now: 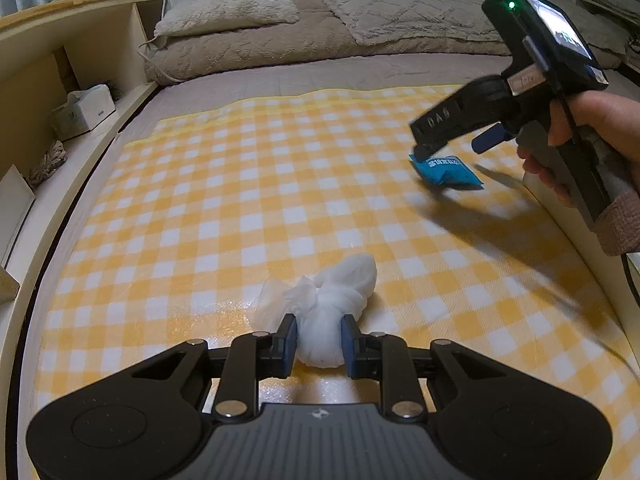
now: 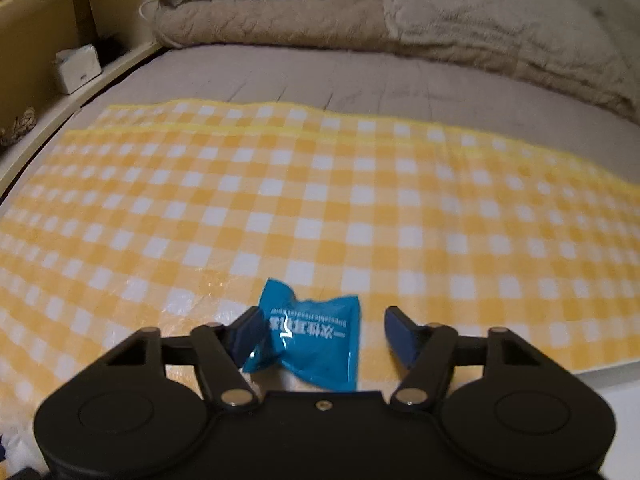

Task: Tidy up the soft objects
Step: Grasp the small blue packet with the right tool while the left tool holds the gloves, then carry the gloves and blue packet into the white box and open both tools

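A white knotted cloth bundle [image 1: 332, 300] lies on the yellow-and-white checked sheet [image 1: 240, 208] near its front edge. My left gripper [image 1: 320, 326] is shut on the bundle's near end, a pad pressing each side. Further right lies a blue plastic packet [image 1: 446, 170] with white print. In the right wrist view the packet [image 2: 316, 340] sits between the fingers of my right gripper [image 2: 326, 320]. The left pad [image 2: 250, 330] touches its corner; the right pad [image 2: 400, 332] stands apart from it, so the jaws are open. A hand [image 1: 560, 148] holds that gripper.
Beige pillows [image 1: 228, 8] and a folded fluffy blanket [image 1: 400, 4] fill the head of the bed. A wooden shelf [image 1: 60, 40] along the left holds a tissue box [image 1: 84, 108] and a coil of rope [image 1: 48, 162]. Grey bedsheet [image 2: 320, 76] shows beyond the checked sheet.
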Tool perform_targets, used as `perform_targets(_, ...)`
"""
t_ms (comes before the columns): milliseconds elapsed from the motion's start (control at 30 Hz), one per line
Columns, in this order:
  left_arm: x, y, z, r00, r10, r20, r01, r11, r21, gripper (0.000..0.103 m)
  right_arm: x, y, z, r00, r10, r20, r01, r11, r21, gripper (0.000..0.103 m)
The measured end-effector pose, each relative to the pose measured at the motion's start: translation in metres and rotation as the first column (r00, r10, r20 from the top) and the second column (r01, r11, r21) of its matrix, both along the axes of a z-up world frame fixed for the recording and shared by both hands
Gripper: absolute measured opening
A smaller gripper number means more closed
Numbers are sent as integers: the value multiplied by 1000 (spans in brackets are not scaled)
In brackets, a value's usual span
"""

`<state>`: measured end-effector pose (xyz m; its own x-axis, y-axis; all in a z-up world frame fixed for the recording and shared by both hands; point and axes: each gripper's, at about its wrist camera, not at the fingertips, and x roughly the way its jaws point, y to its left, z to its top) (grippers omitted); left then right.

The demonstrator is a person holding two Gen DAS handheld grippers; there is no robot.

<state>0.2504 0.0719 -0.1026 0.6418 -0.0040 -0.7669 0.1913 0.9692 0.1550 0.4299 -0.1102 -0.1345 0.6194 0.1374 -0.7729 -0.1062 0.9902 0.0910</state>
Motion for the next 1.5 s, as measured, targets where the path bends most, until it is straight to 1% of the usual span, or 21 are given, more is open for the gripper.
perform_targets(67,0,0,0,1000,0,0,0,1000,-2,25,2,-2,0,1000,7,-22,-5,998,70,80)
perform_targets(167,0,1,0,1000,2,-1,-2,1000,-8,25,9,-6,-6,997,-8,-82,21,987,159,79)
perform_targets(200,0,1,1,1000,2,-1,-2,1000,-10,25,13,-7,-9,995,-20,-99,37,984,174,79)
perform_targets(333,2,4,0,1000,3,-3,-3,1000,-19,25,19,-11,-19,992,-65,-110,82,984,157,78)
perform_targets(600,4,5,-1,1000,4,-6,-4,1000,-24,25,22,-19,-21,987,-121,-103,139,971,195,77)
perform_targets(700,4,5,-1,1000,5,-6,-5,1000,-26,25,29,-15,-25,987,-123,-103,137,979,151,73)
perform_targets(833,5,4,-2,1000,2,-4,-2,1000,-25,25,26,-6,-24,987,-117,-109,129,986,103,72)
perform_targets(867,6,4,-2,1000,1,-5,-1,1000,-25,25,25,-5,-24,988,-111,-106,121,988,92,70)
perform_targets(900,6,3,-2,1000,-1,-5,0,1000,-24,25,24,-5,-24,989,-109,-102,117,990,78,64)
perform_targets(967,7,3,-3,1000,0,-5,0,1000,-24,25,24,-7,-24,991,-97,-95,105,991,79,62)
perform_targets(1100,7,3,-2,1000,-2,-4,2,1000,-22,25,21,-8,-21,995,-60,-75,66,996,68,53)
perform_targets(1200,8,1,0,1000,-3,-1,3,1000,-19,24,14,-7,-18,998,-28,-54,31,998,49,49)
perform_targets(1333,7,-1,6,1000,2,10,-2,1000,-26,23,-2,-8,-5,1000,-1,-31,2,999,49,47)
perform_targets(1500,1,-7,21,998,2,56,-1,999,-34,22,-22,-11,18,999,39,15,-39,998,51,46)
